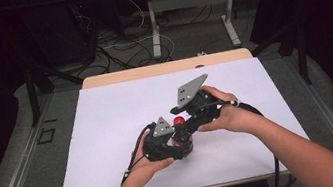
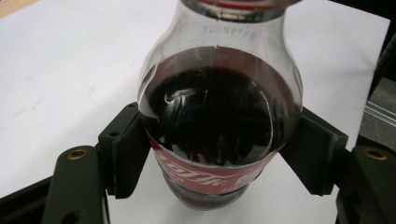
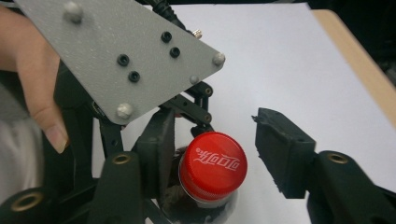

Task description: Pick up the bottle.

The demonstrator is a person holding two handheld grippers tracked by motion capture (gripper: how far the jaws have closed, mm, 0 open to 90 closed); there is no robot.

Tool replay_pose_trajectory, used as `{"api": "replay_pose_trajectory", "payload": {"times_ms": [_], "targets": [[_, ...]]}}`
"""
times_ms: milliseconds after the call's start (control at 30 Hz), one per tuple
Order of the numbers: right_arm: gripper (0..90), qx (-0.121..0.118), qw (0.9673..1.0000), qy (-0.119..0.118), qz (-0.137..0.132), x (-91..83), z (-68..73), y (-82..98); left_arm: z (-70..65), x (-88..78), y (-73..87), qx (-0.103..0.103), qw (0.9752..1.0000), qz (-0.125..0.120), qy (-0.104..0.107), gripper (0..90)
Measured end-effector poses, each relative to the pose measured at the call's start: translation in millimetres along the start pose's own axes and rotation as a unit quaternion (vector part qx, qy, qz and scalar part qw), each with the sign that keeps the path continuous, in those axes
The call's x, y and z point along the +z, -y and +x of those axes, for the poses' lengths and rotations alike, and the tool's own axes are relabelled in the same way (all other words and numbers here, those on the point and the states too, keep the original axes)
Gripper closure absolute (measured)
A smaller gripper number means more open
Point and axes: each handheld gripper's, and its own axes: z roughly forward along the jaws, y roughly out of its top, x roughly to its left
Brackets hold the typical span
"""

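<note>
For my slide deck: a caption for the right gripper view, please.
Right gripper open around the red cap of a cola bottle, which the left gripper holds.

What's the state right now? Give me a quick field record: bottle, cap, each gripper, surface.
bottle: cola bottle, dark liquid, red label, held above the white sheet
cap: red screw cap, still on the neck
left gripper: shut on the bottle body, a pad at each side
right gripper: open, jaws either side of the cap, right jaw clearly apart from it
surface: white sheet on a wooden table
</note>
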Motion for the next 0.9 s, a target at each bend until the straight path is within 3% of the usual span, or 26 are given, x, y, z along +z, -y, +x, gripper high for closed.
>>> {"api": "replay_pose_trajectory", "payload": {"times_ms": [33, 67, 100, 167, 233, 300, 467, 567, 733, 900], "targets": [[44.6, 0.0, 1.0, 0.0, 0.0, 0.0, 0.0, 0.0, 0.8, 0.1, 0.0, -0.003, 1.0, -0.004, -0.002, 30.0], [42.7, 0.008, 0.9996, 0.025, 0.0, -1.5, 5.4, 0.2, 1.2, -0.5, 0.3, -0.007, 0.9999, -0.005, -0.007, 30.0], [43.2, 0.013, 0.9992, 0.036, -0.004, -1.9, 8.1, 0.7, 2.2, -1.4, 0.6, -0.018, 0.9998, -0.009, -0.009, 30.0], [43.6, 0.025, 0.9978, 0.061, -0.006, -2.8, 13.7, 2.2, 3.3, -2.3, 0.6, -0.017, 0.9998, -0.007, -0.011, 30.0], [44.0, 0.028, 0.9971, 0.071, -0.009, -2.5, 15.6, 3.0, 4.6, -2.8, 0.5, -0.018, 0.9997, -0.007, -0.018, 30.0], [44.6, 0.048, 0.9952, 0.083, -0.016, -1.7, 19.0, 4.9, 4.7, -2.3, 0.5, -0.025, 0.9994, -0.012, -0.021, 29.9], [47.6, 0.06, 0.9941, 0.086, -0.026, 3.1, 24.8, 10.5, 4.2, -2.0, 0.8, -0.031, 0.9992, -0.011, -0.02, 30.0], [49.6, 0.063, 0.9925, 0.099, -0.035, 5.7, 27.8, 10.5, 3.8, -1.8, 0.8, -0.031, 0.9993, -0.011, -0.019, 30.0], [51.2, 0.073, 0.9918, 0.097, -0.04, 9.3, 27.6, 9.0, 2.9, -1.5, 0.5, -0.025, 0.9995, -0.01, -0.019, 30.0], [55.5, 0.068, 0.9931, 0.089, -0.034, 11.5, 22.9, 7.3, 1.0, -0.8, 0.5, -0.024, 0.9996, -0.008, -0.015, 30.0]]}}
